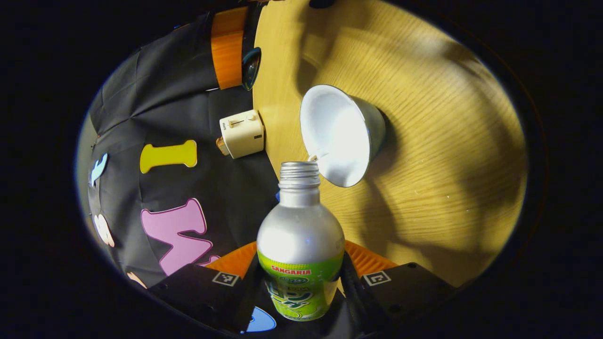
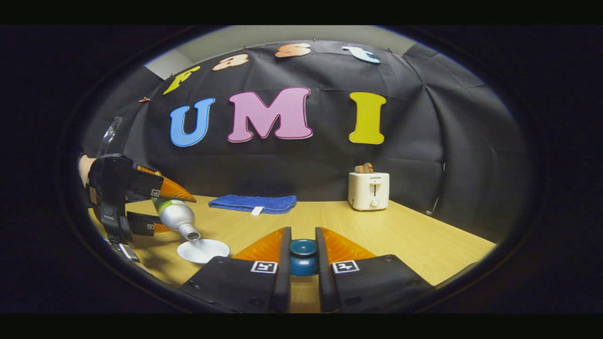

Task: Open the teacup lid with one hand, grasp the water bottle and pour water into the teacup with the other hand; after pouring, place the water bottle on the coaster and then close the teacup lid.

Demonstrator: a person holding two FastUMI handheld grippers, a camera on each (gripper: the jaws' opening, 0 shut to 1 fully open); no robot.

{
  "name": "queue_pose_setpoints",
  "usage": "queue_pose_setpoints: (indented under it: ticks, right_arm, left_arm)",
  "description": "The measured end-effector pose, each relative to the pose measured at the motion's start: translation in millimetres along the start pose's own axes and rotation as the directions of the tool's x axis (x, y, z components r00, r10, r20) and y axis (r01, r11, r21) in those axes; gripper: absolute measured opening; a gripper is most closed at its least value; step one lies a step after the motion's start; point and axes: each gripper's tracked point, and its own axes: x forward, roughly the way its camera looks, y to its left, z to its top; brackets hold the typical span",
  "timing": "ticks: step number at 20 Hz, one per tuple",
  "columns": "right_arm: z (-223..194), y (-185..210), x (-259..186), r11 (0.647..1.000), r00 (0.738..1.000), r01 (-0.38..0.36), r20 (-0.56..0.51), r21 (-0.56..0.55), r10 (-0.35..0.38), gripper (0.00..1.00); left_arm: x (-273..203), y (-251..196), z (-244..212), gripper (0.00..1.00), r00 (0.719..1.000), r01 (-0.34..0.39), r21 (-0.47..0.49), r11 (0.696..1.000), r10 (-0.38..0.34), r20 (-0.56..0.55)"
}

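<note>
My left gripper [image 1: 301,282] is shut on a silver water bottle [image 1: 300,235] with a green label, tipped mouth-first at the white teacup [image 1: 339,134] on the wooden table. In the right gripper view the bottle [image 2: 183,222] slants down from the left gripper [image 2: 175,213], and a thin stream of water falls into the teacup [image 2: 203,250]. My right gripper [image 2: 303,245] is shut on the dark blue teacup lid [image 2: 303,259], held above the table to the right of the cup. The lid [image 1: 251,68] also shows beside one of the right gripper's fingers [image 1: 228,52].
A cream toaster [image 2: 369,189] stands at the back right against the booth wall, also seen as the toaster [image 1: 242,133]. A folded blue cloth [image 2: 253,203] lies at the back middle of the wooden table [image 2: 414,235]. A hand [image 2: 85,169] holds the left gripper.
</note>
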Motion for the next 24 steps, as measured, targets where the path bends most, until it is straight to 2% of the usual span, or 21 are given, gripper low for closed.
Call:
queue_pose_setpoints:
  ticks: [15, 24]
  right_arm:
    - [0, 7, -1, 0.999, 0.999, -0.036, -0.001, 0.0, 0.036, 0.28]
    - [0, 7, 0, 0.999, 0.999, -0.04, -0.001, 0.0, 0.04, 0.28]
  left_arm:
    - [-6, 17, -9, 0.82, 0.999, -0.006, 0.168, 0.986, 0.013, -0.043]
    - [-7, 28, -7, 0.82, 0.998, -0.003, 0.227, 0.974, 0.016, -0.055]
